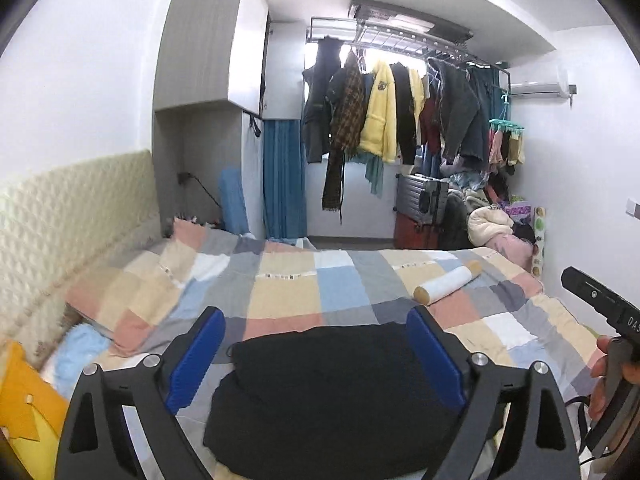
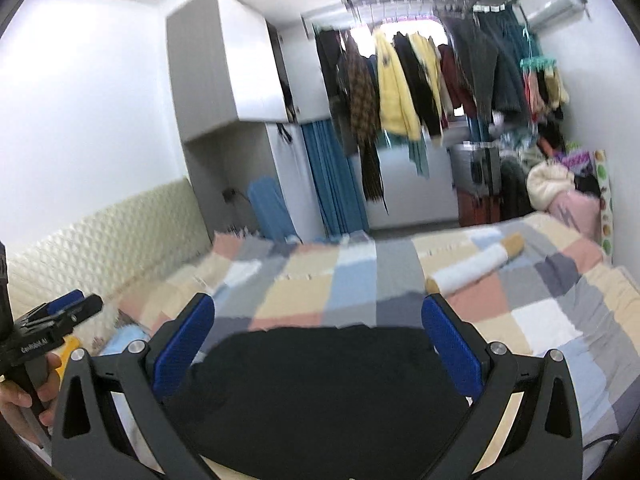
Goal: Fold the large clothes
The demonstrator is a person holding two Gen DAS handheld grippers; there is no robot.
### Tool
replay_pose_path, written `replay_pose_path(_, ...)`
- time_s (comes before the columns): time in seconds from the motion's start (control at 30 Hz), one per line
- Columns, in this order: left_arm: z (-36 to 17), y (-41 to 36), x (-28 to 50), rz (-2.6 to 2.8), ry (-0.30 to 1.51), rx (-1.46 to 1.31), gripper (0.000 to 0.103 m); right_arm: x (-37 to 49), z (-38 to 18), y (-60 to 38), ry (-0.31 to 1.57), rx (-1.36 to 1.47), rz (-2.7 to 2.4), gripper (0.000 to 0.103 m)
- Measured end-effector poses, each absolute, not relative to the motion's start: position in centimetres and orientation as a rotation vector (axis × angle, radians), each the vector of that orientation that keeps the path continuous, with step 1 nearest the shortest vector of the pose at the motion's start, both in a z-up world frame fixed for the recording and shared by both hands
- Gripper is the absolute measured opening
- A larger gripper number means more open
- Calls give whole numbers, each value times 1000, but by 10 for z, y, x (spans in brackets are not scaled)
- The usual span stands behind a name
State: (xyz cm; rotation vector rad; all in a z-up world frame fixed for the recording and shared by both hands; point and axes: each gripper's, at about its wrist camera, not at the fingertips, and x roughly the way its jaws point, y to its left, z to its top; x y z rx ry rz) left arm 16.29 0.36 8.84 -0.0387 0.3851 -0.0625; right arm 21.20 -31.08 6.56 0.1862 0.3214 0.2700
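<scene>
You hold two grippers above one black garment (image 1: 332,392), which lies bunched in a rough, compact mound on the near part of the checked bedspread (image 1: 288,292). Your left gripper (image 1: 316,360) has its blue pads spread wide, gripping nothing; the garment shows between and below them. Your right gripper (image 2: 320,352) is likewise released, jaws apart over the same cloth, and neither visibly touches it.

Risks, as judgement: the garment is dark and folds are hard to read, so you could pinch several layers at once and lift a clump rather than an edge. The right view is blurred, so aim may be off there. The loose bedspread beneath could be caught with the cloth and dragged up.

Beyond the garment, toward the far right of the bed, lies one white roll (image 1: 448,284) with tan ends; a wide sweep while spreading fabric might knock it.

Count: one black garment, two grippers, one roll, one bedspread. Behind the bed, a rack (image 1: 400,40) carries many hanging clothes, too crowded to count.
</scene>
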Motion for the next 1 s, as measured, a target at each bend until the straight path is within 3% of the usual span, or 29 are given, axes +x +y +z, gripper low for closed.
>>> replay_pose_path(0.53,112,-6,41,-29,250,-65,97,96,83,-280,222,93,297,103)
replay_pose_path(1.0,28,10,60,-12,491,-190,97,85,31,-270,380,72,285,103)
